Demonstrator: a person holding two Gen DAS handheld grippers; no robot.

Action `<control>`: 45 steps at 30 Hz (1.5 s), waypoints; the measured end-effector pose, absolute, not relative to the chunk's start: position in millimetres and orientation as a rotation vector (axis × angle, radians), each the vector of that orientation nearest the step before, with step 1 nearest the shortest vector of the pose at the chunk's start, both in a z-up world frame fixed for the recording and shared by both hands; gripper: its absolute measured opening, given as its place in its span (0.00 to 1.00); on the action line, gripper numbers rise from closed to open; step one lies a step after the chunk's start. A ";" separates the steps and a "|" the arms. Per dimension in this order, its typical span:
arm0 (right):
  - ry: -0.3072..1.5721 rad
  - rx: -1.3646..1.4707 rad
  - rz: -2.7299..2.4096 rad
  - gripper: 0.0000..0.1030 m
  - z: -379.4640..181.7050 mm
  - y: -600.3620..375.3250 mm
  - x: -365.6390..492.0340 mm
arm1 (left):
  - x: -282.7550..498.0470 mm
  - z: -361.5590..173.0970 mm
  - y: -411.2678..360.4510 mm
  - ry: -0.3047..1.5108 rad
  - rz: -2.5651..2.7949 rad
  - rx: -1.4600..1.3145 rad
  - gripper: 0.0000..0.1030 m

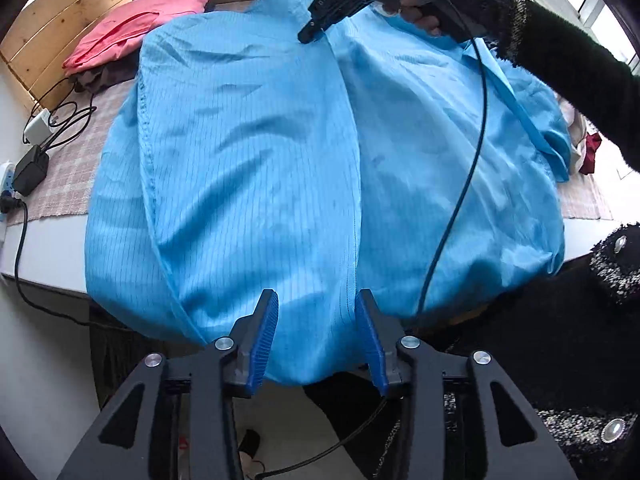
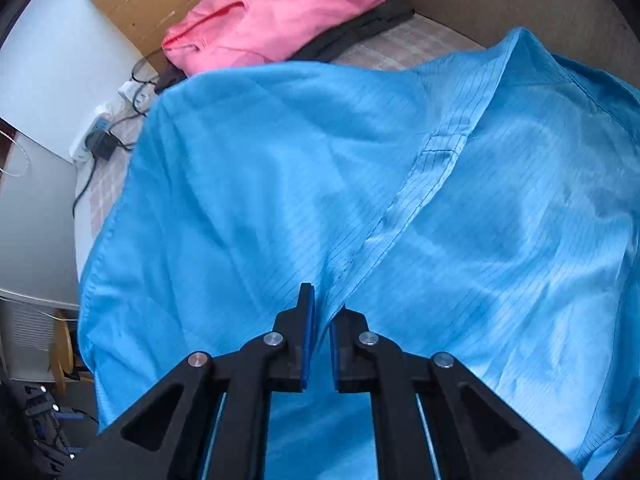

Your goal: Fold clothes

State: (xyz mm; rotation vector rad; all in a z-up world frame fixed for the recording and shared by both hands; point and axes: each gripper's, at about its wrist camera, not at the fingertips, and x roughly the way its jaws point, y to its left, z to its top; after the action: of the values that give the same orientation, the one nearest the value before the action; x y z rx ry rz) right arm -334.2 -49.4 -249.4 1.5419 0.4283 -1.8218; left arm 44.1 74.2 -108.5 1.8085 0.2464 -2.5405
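Note:
A large blue garment (image 1: 280, 152) with thin dark stripes lies spread over the table, its near hem hanging over the front edge. My left gripper (image 1: 318, 304) is open above that near hem, its blue pads on either side of a vertical seam, holding nothing. My right gripper (image 1: 310, 36) shows at the garment's far end, its tip down on the fabric near the middle placket. In the right wrist view the right gripper (image 2: 323, 312) is shut on a ridge of the blue garment (image 2: 440, 208) by the stitched placket.
A folded pink garment (image 1: 136, 28) lies on dark clothes at the far left, also in the right wrist view (image 2: 276, 12). A power strip with adapters and cables (image 1: 30, 160) sits at the left table edge. A wooden board (image 1: 68, 24) stands behind. A black cable (image 1: 472, 152) crosses the garment.

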 end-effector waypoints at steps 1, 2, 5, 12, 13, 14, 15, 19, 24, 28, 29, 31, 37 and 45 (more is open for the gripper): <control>0.473 1.580 -1.817 0.12 -254.8 -47.2 -333.7 | 46.9 -110.4 63.1 0.263 -2.509 1.793 0.37; 0.465 1.568 -1.833 0.12 -248.0 -42.7 -334.3 | 49.7 -112.3 51.9 0.280 -2.478 1.778 0.37; 0.463 1.495 -1.904 0.15 -220.7 -35.8 -334.0 | 60.9 -114.5 4.1 0.383 -2.403 1.673 0.38; 0.433 1.286 -1.865 0.41 -159.4 -111.8 -315.1 | 91.4 -142.1 -38.8 0.691 -2.417 1.642 0.40; 0.442 1.277 -1.844 0.42 -159.4 -132.6 -311.0 | 93.0 -145.4 -38.9 0.713 -2.431 1.645 0.40; 0.465 1.271 -1.830 0.42 -161.5 -152.8 -308.3 | 93.9 -149.6 -37.4 0.710 -2.439 1.651 0.40; 0.492 1.284 -1.822 0.42 -167.5 -174.5 -305.1 | 94.6 -154.0 -35.8 0.704 -2.446 1.657 0.41; 0.571 1.383 -1.801 0.42 -197.3 -245.1 -299.1 | 92.9 -164.2 -25.8 0.719 -2.487 1.684 0.45; 0.664 1.477 -1.824 0.42 -231.6 -275.4 -305.0 | 95.8 -179.7 -18.7 0.728 -2.520 1.646 0.48; 0.653 1.495 -1.820 0.16 -246.3 -273.4 -313.4 | 105.7 -186.8 -26.4 0.831 -2.545 1.570 0.36; 0.629 1.503 -1.810 0.05 -248.7 -271.1 -316.1 | 108.0 -188.0 -28.3 0.836 -2.539 1.566 0.28; 0.598 1.502 -1.796 0.05 -250.0 -267.2 -318.0 | 112.5 -188.4 -32.7 0.846 -2.529 1.563 0.13; 0.542 1.485 -1.771 0.03 -243.3 -257.3 -318.6 | 133.2 -177.4 -55.4 0.817 -2.497 1.545 0.03; 0.541 1.458 -1.803 0.03 -237.2 -264.2 -324.5 | 126.8 -181.3 -90.1 0.756 -2.441 1.510 0.03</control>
State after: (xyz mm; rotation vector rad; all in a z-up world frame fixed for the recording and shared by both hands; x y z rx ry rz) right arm -324.5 -264.2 -237.2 1.4580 0.5408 -1.8029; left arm 126.8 -90.1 -181.3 1.5098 0.7561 -2.4411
